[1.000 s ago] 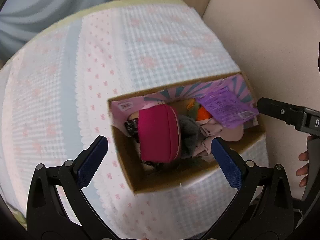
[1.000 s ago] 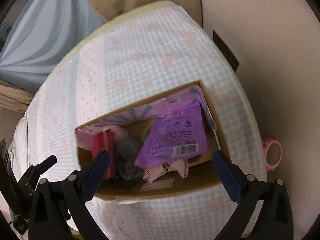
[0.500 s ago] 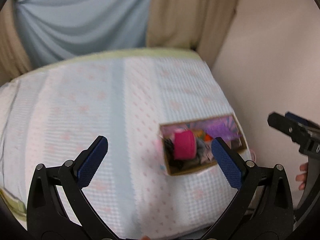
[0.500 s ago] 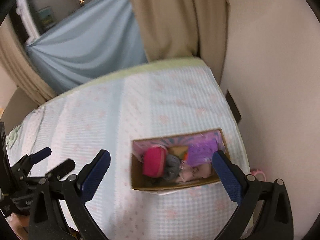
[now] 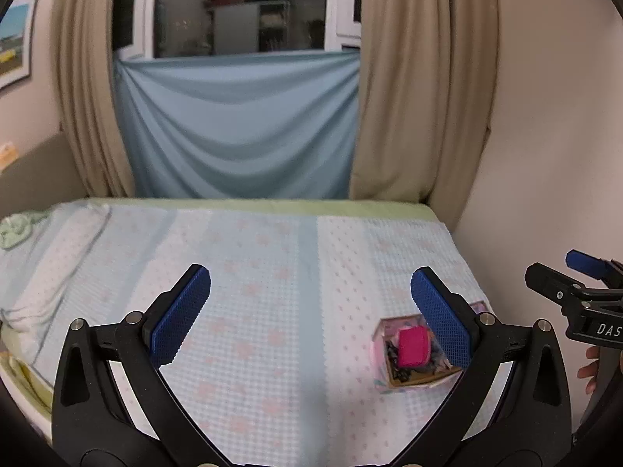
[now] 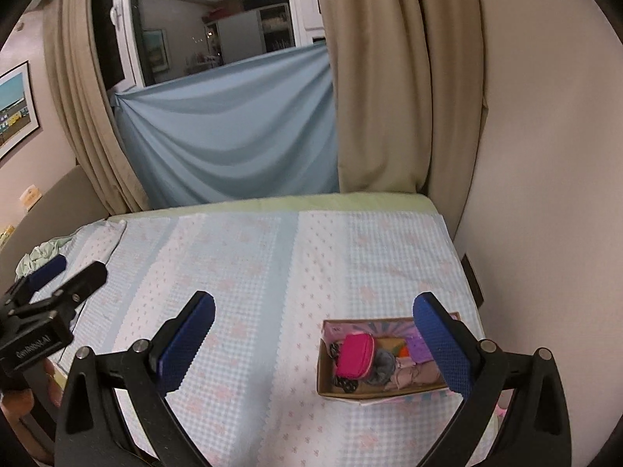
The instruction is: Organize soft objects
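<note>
Both the left gripper (image 5: pixel 310 311) and right gripper (image 6: pixel 319 340) hang with jaws spread wide and empty above the bed (image 6: pixel 241 272), whose patterned cover lies bare leftward, while the cardboard box (image 6: pixel 383 393) of soft objects sits near the bed's right front corner, close beside the wall (image 6: pixel 545 194).

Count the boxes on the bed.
1. The box sits near the bed's right front corner, by the wall, packed with a pink pouch and other soft items. None elsewhere on the visible bed.
</note>
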